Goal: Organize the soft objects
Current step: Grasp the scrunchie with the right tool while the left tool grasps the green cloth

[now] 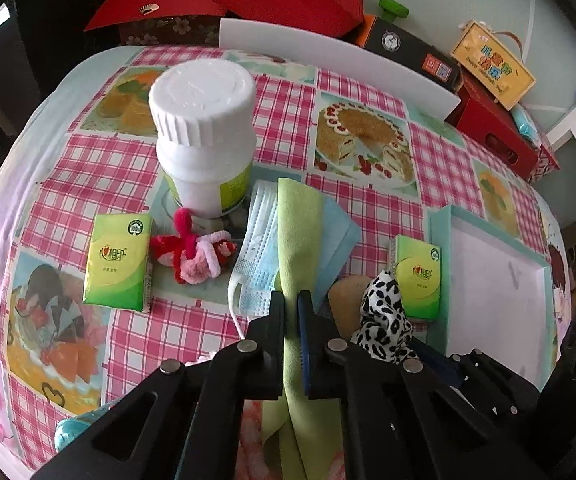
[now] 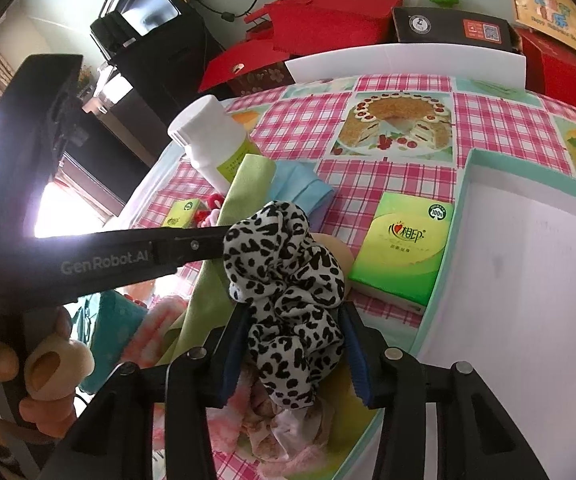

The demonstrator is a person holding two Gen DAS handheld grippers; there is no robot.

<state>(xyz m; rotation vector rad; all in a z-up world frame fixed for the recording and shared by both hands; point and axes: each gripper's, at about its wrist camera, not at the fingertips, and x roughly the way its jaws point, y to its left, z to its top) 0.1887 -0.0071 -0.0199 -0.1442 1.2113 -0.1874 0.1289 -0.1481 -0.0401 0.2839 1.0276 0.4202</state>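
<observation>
Left hand-held gripper [image 1: 291, 300] clamps green cloth [image 1: 299, 220]; right hand-held gripper [image 2: 293, 334] pinches leopard scrunchie [image 2: 288, 280], near the tray [image 2: 463, 184]. Risk: lifting the cloth drags the face mask [image 1: 258, 248] lying against it.

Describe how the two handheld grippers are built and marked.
Both the left gripper and the right gripper are matte black plastic linkages with silver round pivot pins and blue ribbed pads. The right view shows grey "GenRobot.AI" lettering on the left gripper's side.
</observation>
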